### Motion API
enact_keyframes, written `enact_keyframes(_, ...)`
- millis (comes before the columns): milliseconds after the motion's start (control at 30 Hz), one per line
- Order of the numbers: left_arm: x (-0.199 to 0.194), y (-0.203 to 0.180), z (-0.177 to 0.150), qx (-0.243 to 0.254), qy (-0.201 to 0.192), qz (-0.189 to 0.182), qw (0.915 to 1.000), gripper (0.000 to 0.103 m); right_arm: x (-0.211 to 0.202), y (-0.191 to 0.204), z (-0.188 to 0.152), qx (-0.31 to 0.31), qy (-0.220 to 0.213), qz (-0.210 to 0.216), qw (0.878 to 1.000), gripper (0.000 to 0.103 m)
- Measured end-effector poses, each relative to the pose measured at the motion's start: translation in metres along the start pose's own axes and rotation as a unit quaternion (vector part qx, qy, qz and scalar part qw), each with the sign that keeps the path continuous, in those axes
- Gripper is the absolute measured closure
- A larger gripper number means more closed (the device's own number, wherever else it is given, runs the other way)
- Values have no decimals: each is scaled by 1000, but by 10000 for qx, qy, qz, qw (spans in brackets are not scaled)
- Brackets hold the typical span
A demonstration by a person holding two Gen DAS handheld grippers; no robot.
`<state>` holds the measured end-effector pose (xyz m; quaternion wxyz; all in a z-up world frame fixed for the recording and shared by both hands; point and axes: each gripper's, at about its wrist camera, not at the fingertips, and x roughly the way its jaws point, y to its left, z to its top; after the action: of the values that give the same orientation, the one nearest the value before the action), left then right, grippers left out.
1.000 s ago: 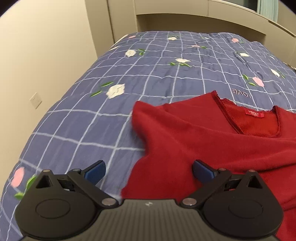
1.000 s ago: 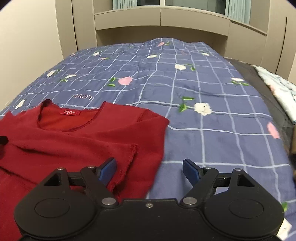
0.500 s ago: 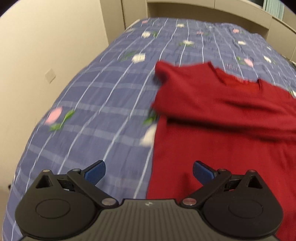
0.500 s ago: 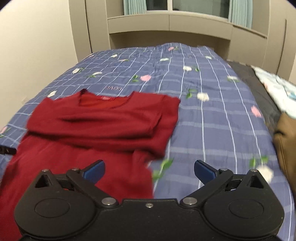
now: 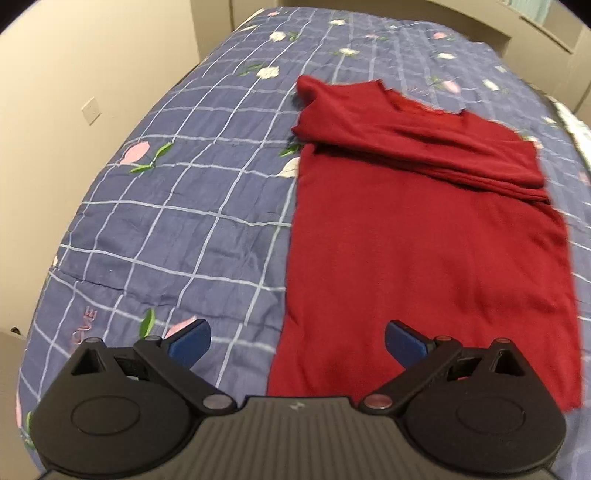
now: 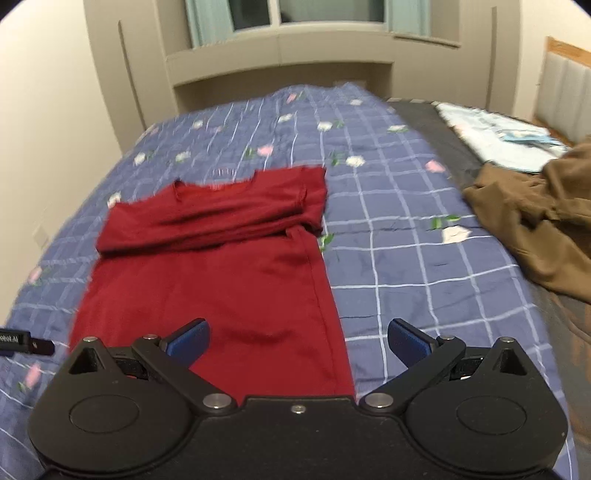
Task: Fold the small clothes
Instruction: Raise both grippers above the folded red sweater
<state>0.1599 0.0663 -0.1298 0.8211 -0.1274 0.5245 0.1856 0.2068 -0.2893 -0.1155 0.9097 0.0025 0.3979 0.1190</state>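
Both tongs, left tongs [image 5: 297,338] and right tongs [image 6: 298,338], are wide apart and empty. Grabbing one layer could pull the red shirt's [image 5: 424,240] sleeves loose.

I see a blue quilted bedspread [image 6: 406,236] with a white grid and pink and white flowers covering the bed. A crumpled brown garment [image 6: 535,225] lies at its right edge, beside a pale blue printed cloth [image 6: 491,136], possibly bedding. Beige built-in cabinets [image 6: 280,55] frame a window [image 6: 291,11] beyond.
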Motion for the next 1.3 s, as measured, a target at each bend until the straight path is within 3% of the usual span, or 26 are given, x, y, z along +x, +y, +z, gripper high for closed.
enact_keyframes(167, -54, 8, -9, 333, -135, -192, 9992, 1, -59, 22, -12, 310, -36, -142, 9994, 1)
enact_keyframes(333, -73, 19, -29, 866, -202, -259, 9957, 1, -81, 43, -36, 90, 189, -158, 9997, 1)
enact_keyframes(533, -58, 21, -59, 1349, -93, -136, 9907, 1, -65, 60, -73, -458, 693, -164, 9964, 1)
enact_keyframes(767, -42, 19, -86, 1548, 152, -105, 9878, 1, -48, 66, -102, -837, 1047, -110, 9909, 1)
enact_keyframes(1033, -33, 5, -88, 1747, 202, 43, 9844, 1, -31, 64, -104, -1290, 1034, -19, 9862, 1)
enact_keyframes(1300, -11, -16, -77, 1953, -61, 159, 9806, 1, 3, 52, -97, -2011, 1092, 30, 9735, 1)
